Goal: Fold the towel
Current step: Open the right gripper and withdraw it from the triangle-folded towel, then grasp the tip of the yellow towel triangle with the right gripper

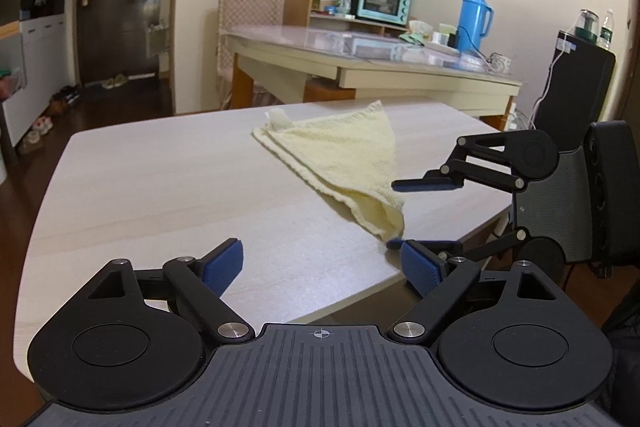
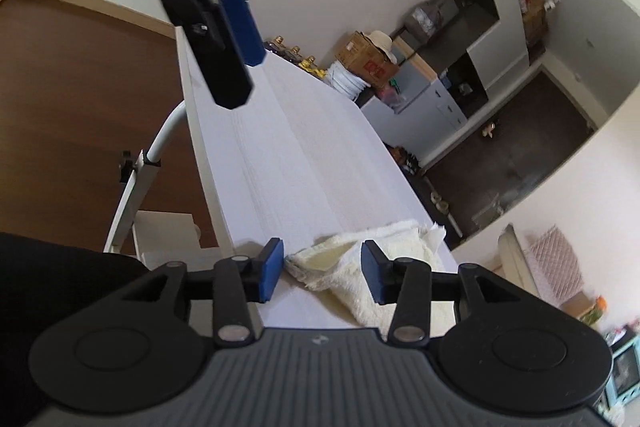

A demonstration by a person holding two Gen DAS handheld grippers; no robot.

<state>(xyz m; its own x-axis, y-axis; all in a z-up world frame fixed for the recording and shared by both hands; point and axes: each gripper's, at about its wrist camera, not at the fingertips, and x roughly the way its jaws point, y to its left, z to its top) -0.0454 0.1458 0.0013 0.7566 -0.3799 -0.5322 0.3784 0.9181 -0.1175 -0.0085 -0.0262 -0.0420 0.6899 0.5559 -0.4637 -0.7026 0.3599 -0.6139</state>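
While the pale yellow towel (image 1: 344, 155) lies folded into a triangle on the light wooden table (image 1: 160, 179), its near tip reaches the table's front edge. Left gripper (image 1: 324, 267): jaws wide apart, nothing between them, held over bare tabletop. Right gripper (image 2: 322, 277): jaws apart, the towel's tip between the blue pads (image 2: 272, 267); they appear not to press on it, though the view is tight.

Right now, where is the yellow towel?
The towel lies folded in a triangle on the pale table, toward its right edge in the left wrist view, one corner between the right hand-held gripper pads.
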